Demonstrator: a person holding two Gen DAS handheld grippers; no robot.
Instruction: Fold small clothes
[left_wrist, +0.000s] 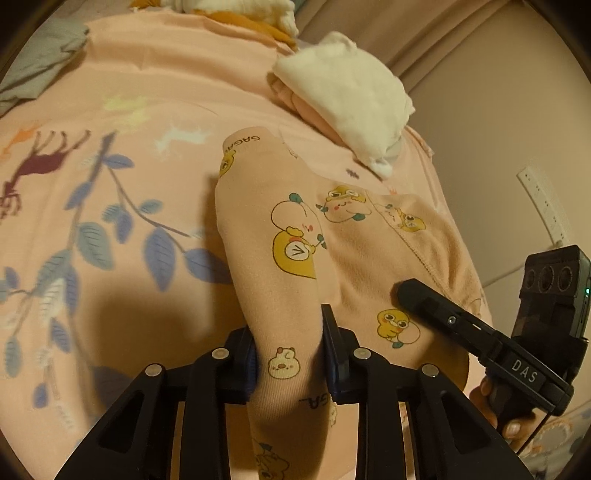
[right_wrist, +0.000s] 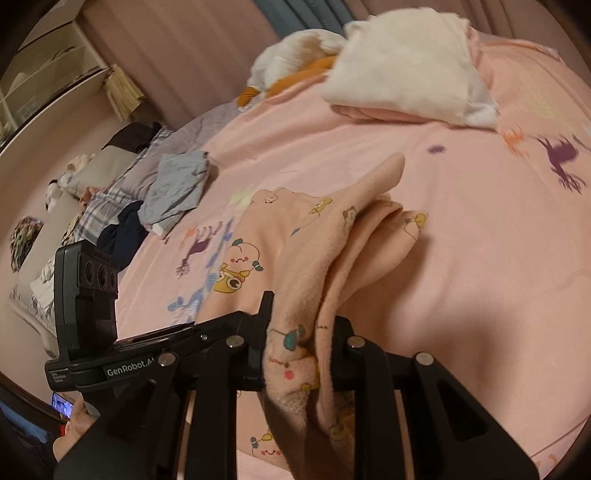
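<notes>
A small peach pair of trousers with cartoon prints lies partly lifted off the pink bed sheet. My left gripper is shut on one leg, and the cloth runs up between its blue pads. My right gripper is shut on a bunched fold of the same trousers, which drapes forward onto the sheet. In the left wrist view the right tool's black finger rests over the trousers' waist end, with a hand on its handle.
A folded white and pink stack sits further up the bed. Loose grey-blue and dark clothes lie at the bed's left edge, and an orange and white soft toy is by the headboard. A wall with a socket strip runs along the right.
</notes>
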